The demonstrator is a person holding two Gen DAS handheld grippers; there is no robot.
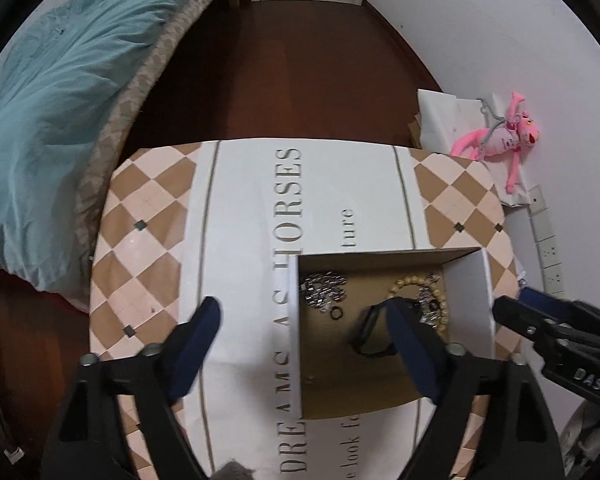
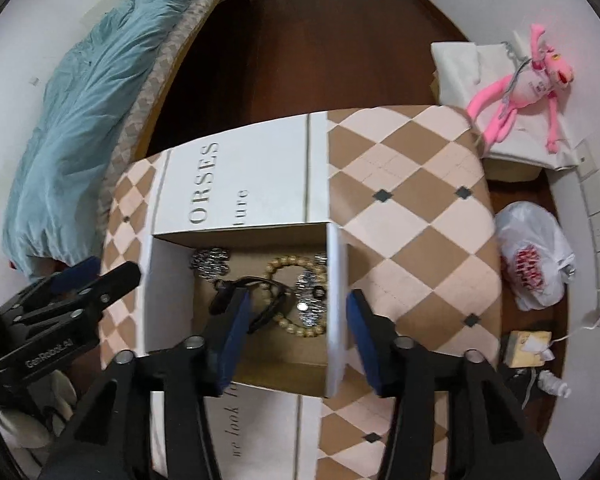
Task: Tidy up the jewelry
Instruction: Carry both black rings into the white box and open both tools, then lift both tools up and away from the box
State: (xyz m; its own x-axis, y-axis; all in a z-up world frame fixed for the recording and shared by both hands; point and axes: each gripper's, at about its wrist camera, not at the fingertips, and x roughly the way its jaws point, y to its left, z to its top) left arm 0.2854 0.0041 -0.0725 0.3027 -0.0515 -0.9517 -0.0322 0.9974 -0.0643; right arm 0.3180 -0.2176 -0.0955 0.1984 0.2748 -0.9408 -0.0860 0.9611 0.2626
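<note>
An open cardboard box (image 1: pixel 470 280) (image 2: pixel 168 296) with white walls stands on the checked tablecloth (image 1: pixel 140 248) (image 2: pixel 412 208). Inside lie a silver chain (image 1: pixel 323 289) (image 2: pixel 211 263), a tan bead bracelet (image 1: pixel 432 292) (image 2: pixel 284 264), a black band (image 1: pixel 366 330) (image 2: pixel 256 286), a small black ring (image 1: pixel 335 313) and a silver trinket (image 2: pixel 309 300). My left gripper (image 1: pixel 304 316) is open and empty, straddling the box's left wall. My right gripper (image 2: pixel 298 304) is open and empty, straddling the box's right wall. Each gripper shows in the other's view: the right (image 1: pixel 516 312), the left (image 2: pixel 100 276).
A bed with a teal duvet (image 1: pixel 60 92) (image 2: pixel 84 120) lies to the left. A pink plush toy (image 1: pixel 500 136) (image 2: pixel 528 84) rests on white cloth at the right by the wall. A white plastic bag (image 2: pixel 534 256) and clutter lie on the floor at the right.
</note>
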